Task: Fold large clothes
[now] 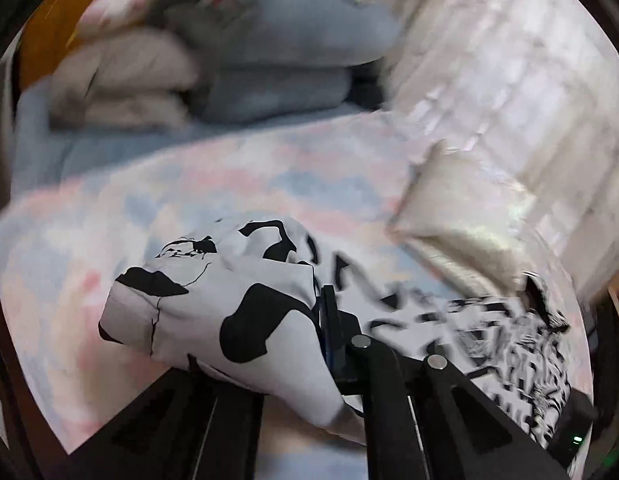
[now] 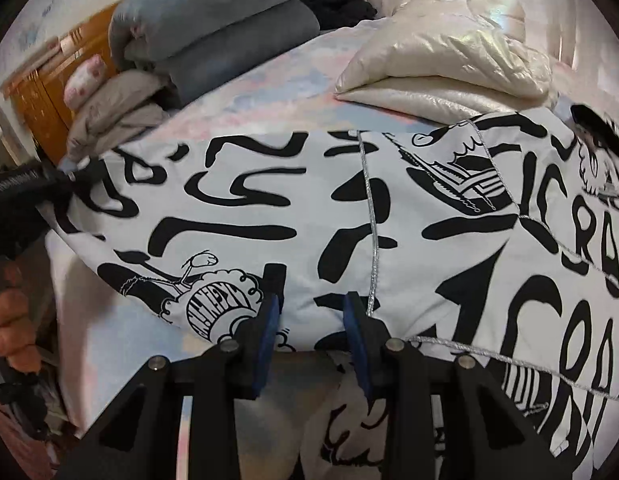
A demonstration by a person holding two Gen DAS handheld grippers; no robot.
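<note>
White jacket (image 2: 349, 216) with bold black lettering and cartoon prints lies spread across the middle of the right wrist view, on a bed covered by a pastel pink-and-blue sheet (image 2: 269, 92). A silver-trimmed seam runs down its centre. In the lower centre of that view the right claw (image 2: 313, 312) stands partly open, its blue pads on either side of the jacket's near edge; a fold of the cloth sits between them, but whether the pads press on it I cannot tell. At the left edge of the same view the left claw (image 2: 71, 178) pinches the jacket's far corner, with the fingers (image 2: 7, 312) of the person's hand below it. In the left wrist view, which is blurred, the left claw (image 1: 327, 320) is closed tight on a bunch of the printed cloth, which drapes over it at lower centre. A cream puffer coat (image 2: 449, 60) lies at upper right, just beyond the jacket. Folded grey-blue bedding (image 2: 213, 40) and a beige bundle (image 2: 113, 108) are stacked at upper left, beside an orange wooden cabinet (image 2: 45, 92).
</note>
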